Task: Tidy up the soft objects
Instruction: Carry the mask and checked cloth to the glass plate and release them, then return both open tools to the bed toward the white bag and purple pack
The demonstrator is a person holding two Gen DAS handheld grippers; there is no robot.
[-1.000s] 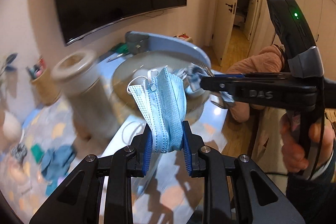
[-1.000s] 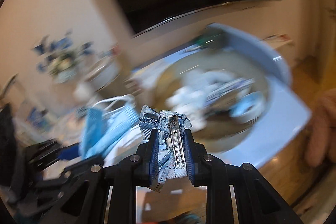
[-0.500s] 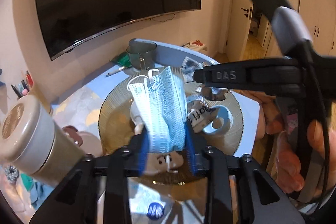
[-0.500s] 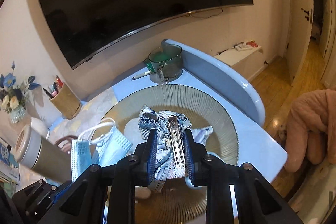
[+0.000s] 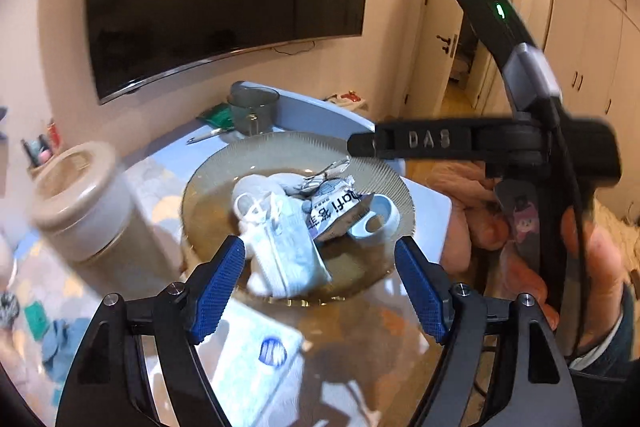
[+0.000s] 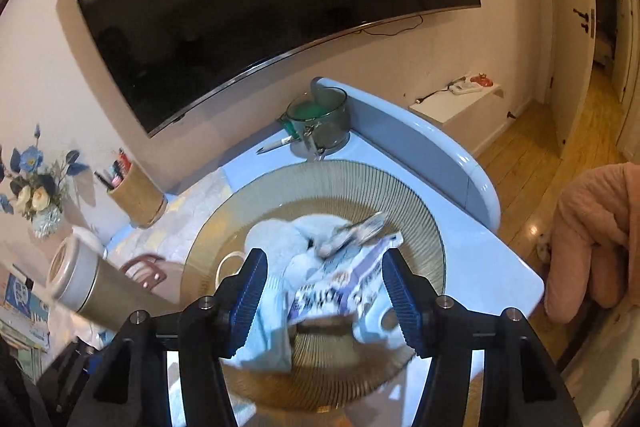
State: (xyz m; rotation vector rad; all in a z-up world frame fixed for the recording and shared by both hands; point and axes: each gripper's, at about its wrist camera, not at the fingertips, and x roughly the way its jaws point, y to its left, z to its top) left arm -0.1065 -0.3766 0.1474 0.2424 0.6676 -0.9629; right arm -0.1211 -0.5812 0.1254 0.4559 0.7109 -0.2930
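A ribbed gold glass plate (image 5: 280, 151) (image 6: 404, 195) holds a pile of soft things. The light blue face mask (image 5: 288, 251) (image 6: 264, 339) lies on the plate's near side. The grey checked bow clip (image 5: 324, 179) (image 6: 356, 231) lies at the back of the pile, beside a white cloth (image 5: 260, 187) and a printed packet (image 5: 340, 207) (image 6: 340, 287). My left gripper (image 5: 320, 283) is open and empty just above the mask. My right gripper (image 6: 324, 299) is open and empty over the plate; its side shows in the left wrist view (image 5: 440, 143).
A beige flask (image 5: 80, 203) (image 6: 92, 287) stands left of the plate. A glass mug (image 5: 252, 111) (image 6: 320, 119) and a pen sit behind it. A pen holder (image 6: 136, 195) and flowers (image 6: 36, 187) stand at the far left. Pink padded fabric (image 6: 592, 235) hangs off the table's right.
Both grippers have opened. The mask dropped from the left one onto the plate, and the bow clip dropped from the right one onto the pile.
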